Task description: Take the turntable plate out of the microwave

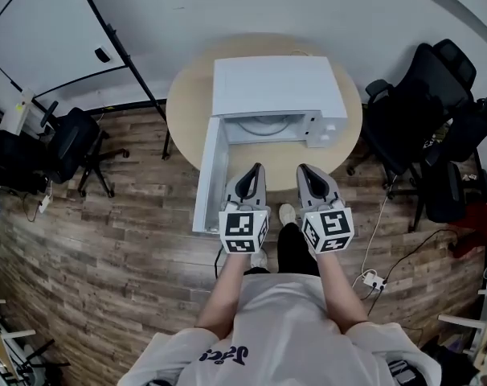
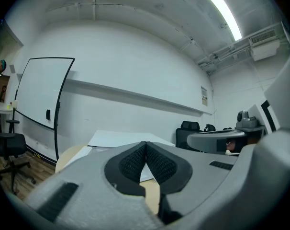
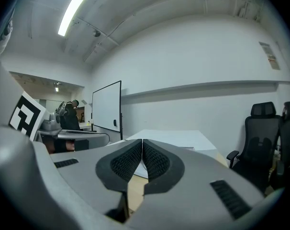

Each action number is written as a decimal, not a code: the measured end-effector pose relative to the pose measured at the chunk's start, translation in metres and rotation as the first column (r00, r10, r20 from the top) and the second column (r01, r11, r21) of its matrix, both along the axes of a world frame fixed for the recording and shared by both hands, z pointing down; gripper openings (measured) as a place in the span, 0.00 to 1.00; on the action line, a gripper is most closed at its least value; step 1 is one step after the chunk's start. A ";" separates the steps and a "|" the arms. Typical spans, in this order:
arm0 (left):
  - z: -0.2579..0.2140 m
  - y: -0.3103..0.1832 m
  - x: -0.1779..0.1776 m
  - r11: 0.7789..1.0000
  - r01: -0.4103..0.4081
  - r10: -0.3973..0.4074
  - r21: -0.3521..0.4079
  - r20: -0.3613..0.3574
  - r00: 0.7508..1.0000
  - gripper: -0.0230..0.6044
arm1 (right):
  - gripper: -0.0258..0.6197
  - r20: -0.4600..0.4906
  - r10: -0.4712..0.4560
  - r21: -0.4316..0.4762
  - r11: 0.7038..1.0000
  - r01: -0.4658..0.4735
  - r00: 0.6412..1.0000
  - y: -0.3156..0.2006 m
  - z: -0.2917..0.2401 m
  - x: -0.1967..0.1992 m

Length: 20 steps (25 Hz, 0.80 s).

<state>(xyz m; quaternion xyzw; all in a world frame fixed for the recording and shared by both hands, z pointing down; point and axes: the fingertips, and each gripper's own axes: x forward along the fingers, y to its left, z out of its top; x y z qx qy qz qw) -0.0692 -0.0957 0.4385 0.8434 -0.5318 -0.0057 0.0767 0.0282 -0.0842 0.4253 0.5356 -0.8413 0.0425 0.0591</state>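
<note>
In the head view a white microwave (image 1: pixel 276 83) stands on a round wooden table (image 1: pixel 187 111). Its door (image 1: pixel 210 175) hangs open at the left, swung out toward me. Inside the cavity the glass turntable plate (image 1: pixel 263 125) shows as a pale curved rim. My left gripper (image 1: pixel 255 169) and right gripper (image 1: pixel 304 170) are side by side just short of the opening, over the table's near edge, both pointing at it. Both are shut with nothing between the pads, as the left gripper view (image 2: pixel 145 143) and right gripper view (image 3: pixel 142 141) show. The microwave's top (image 2: pixel 121 138) lies ahead.
Black office chairs (image 1: pixel 420 111) crowd the right of the table, and another chair (image 1: pixel 75 147) stands at the left. A whiteboard (image 1: pixel 42 30) leans by the far wall. A power strip (image 1: pixel 374 280) and cables lie on the wood floor at my right.
</note>
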 end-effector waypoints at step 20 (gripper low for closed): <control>0.118 -0.108 0.005 0.953 0.087 -0.097 -0.289 -0.020 0.995 0.06 | 0.07 0.002 -0.083 -0.169 0.982 0.082 0.997 -0.102 0.080 0.000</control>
